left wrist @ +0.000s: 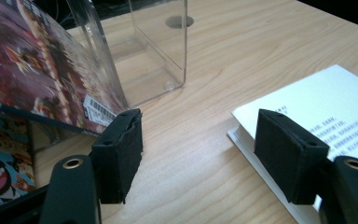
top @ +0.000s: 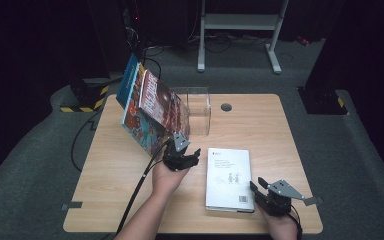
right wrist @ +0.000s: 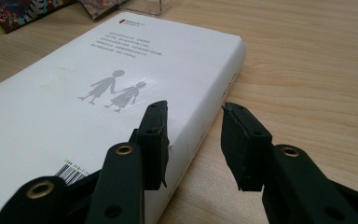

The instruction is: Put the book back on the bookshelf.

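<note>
The two colourful books (top: 150,107) lean tilted against the clear box (top: 197,111), and the left gripper (top: 182,156) sits just below their lower edge with its jaws apart and empty, so the leaning books could slide down the box wall or topple onto the table. The right gripper (top: 261,191) has open jaws at the near corner of the white book (top: 229,177), which lies flat on the table; one pad seems to touch its cover, though I cannot be sure, and a shallow bite there could let the heavy book slip.

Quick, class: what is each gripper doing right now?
Left gripper: open, holding nothing, beside the leaning books.
Right gripper: open, at the white book, not gripping.
</note>
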The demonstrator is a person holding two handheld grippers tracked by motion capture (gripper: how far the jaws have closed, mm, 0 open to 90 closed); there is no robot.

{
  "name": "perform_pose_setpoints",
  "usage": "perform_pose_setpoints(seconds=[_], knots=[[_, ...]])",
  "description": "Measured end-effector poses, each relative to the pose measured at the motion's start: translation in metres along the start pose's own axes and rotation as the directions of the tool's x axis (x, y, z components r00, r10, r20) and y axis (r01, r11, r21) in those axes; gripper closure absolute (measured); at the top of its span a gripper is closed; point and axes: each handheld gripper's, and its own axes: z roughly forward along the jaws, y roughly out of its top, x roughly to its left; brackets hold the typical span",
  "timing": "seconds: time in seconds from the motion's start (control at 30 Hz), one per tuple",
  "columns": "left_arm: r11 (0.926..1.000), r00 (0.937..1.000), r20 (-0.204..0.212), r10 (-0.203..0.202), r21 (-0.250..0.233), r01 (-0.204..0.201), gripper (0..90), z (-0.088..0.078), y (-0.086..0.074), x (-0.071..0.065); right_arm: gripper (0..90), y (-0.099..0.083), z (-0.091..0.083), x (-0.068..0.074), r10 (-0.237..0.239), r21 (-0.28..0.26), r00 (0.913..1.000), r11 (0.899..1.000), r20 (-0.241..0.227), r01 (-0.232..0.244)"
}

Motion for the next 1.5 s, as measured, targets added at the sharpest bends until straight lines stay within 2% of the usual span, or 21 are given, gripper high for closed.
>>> perform_pose_setpoints(seconds=[0.07,0.1,0.2,0.27,0.37,0.47,0.5,0.57,0.63,0.73,0.9,0.93,0.97,1.1,1.17,1.2,1.23,1.33,1.4,1.5], knots=[[0.9999,1.0,0.005,0.003,0.01,-0.003,30.0,0.0,-0.004,-0.002,60.5,0.0,0.0,0.0,-0.003,-0.001,1.0,1.0,0.0,0.003],[0.9995,0.9996,0.029,-0.005,0.03,0.004,28.2,0.001,-0.009,-0.003,60.4,0.0,0.0,0.0,-0.001,-0.002,1.0,1.0,0.0,0.001],[0.9993,0.9996,0.029,0.005,0.036,-0.006,24.4,0.0,-0.014,-0.005,60.4,0.0,0.0,0.0,-0.001,-0.002,1.0,1.0,0.0,0.001],[0.999,0.9985,0.054,0.003,0.044,-0.005,21.1,0.0,-0.02,-0.007,60.5,0.0,0.0,0.0,-0.001,-0.002,1.0,1.0,-0.001,0.001],[0.9986,0.9984,0.056,0.003,0.053,-0.006,20.1,0.0,-0.023,-0.009,60.4,0.0,0.0,0.0,-0.001,-0.002,1.0,1.0,-0.002,0.001],[0.998,0.9971,0.076,0.005,0.062,-0.01,19.4,-0.001,-0.029,-0.012,60.5,0.0,0.0,0.0,-0.002,-0.001,1.0,1.0,0.0,0.002],[0.9972,0.9956,0.093,-0.004,0.075,-0.003,18.6,0.0,-0.033,-0.014,60.4,0.0,0.0,0.0,-0.002,-0.001,1.0,1.0,0.001,0.002],[0.996,0.995,0.1,-0.008,0.09,-0.001,17.4,-0.001,-0.037,-0.015,60.3,-0.001,0.0,-0.001,-0.001,0.002,1.0,1.0,-0.001,0.001],[0.9954,0.993,0.115,-0.027,0.094,0.017,16.9,-0.002,-0.041,-0.015,60.0,-0.001,0.0,-0.001,0.003,0.001,1.0,1.0,-0.002,-0.003],[0.9945,0.9924,0.12,-0.025,0.104,0.012,16.0,-0.004,-0.045,-0.015,59.5,-0.001,0.0,-0.001,0.002,0.0,1.0,1.0,-0.004,-0.002],[0.9928,0.9846,0.166,-0.057,0.113,0.038,15.5,-0.011,-0.055,-0.015,56.4,0.0,-0.001,-0.001,0.004,-0.005,1.0,1.0,-0.006,-0.004],[0.9928,0.9846,0.166,-0.057,0.113,0.038,15.7,-0.011,-0.055,-0.015,56.4,0.0,-0.001,-0.001,0.004,-0.005,1.0,1.0,-0.006,-0.004],[0.9918,0.9802,0.186,-0.07,0.118,0.048,15.9,-0.013,-0.06,-0.015,54.3,0.001,-0.001,-0.001,0.004,-0.004,1.0,1.0,-0.007,-0.005],[0.9908,0.9754,0.207,-0.077,0.125,0.052,16.0,-0.016,-0.067,-0.014,50.8,0.002,0.0,0.0,0.01,-0.007,0.9998,1.0,-0.016,-0.01],[0.9906,0.972,0.219,-0.085,0.124,0.059,15.5,-0.017,-0.071,-0.013,45.2,0.004,0.001,0.002,0.01,-0.011,0.9996,1.0,-0.028,-0.011],[0.9906,0.972,0.219,-0.085,0.124,0.059,15.4,-0.017,-0.071,-0.013,45.2,0.004,0.001,0.002,0.01,-0.011,0.9996,1.0,-0.028,-0.011],[0.9903,0.9698,0.23,-0.08,0.13,0.051,14.9,-0.015,-0.073,-0.013,40.2,0.005,0.002,0.005,0.014,-0.013,0.9996,1.0,-0.026,-0.014],[0.9898,0.9672,0.24,-0.082,0.133,0.05,13.8,-0.015,-0.075,-0.013,37.3,0.007,0.005,0.007,0.02,-0.002,0.9989,1.0,-0.042,-0.02],[0.9888,0.9638,0.256,-0.074,0.144,0.038,11.9,-0.014,-0.077,-0.014,33.6,0.009,0.011,0.011,0.029,0.025,0.9979,0.999,-0.058,-0.028],[0.9881,0.9627,0.259,-0.079,0.149,0.041,11.0,-0.013,-0.078,-0.015,31.9,0.009,0.016,0.013,0.046,0.045,0.9968,0.998,-0.065,-0.043]])
